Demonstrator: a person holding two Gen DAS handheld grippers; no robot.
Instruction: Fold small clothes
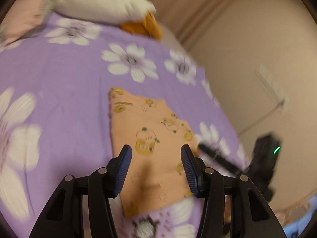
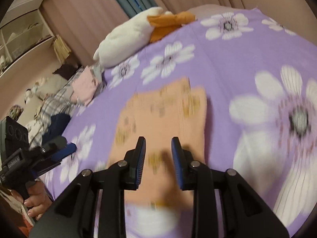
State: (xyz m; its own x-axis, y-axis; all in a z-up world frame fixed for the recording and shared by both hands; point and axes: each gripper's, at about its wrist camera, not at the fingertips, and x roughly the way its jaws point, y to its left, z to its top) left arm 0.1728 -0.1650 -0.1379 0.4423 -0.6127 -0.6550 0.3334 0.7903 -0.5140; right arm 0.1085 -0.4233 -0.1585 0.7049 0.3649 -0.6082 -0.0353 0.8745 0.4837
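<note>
the peach garment (image 1: 150, 138) lies flat on the purple flowered bedspread (image 1: 65, 99), apparently already folded into a compact shape; in the left wrist view it runs from 12 o'clock down to 6 o'clock of the left gripper (image 1: 156, 150). that gripper stands partly open and holds nothing. the right gripper (image 2: 158, 141), above the cloth's near edge, has a narrower gap and is also empty. judged step: reposition for the next fold. approach an edge low, set one pad under the cloth, and close only once fabric sits between the pads. keep clear of the plush toy (image 1: 103, 2) at 11 o'clock.
</note>
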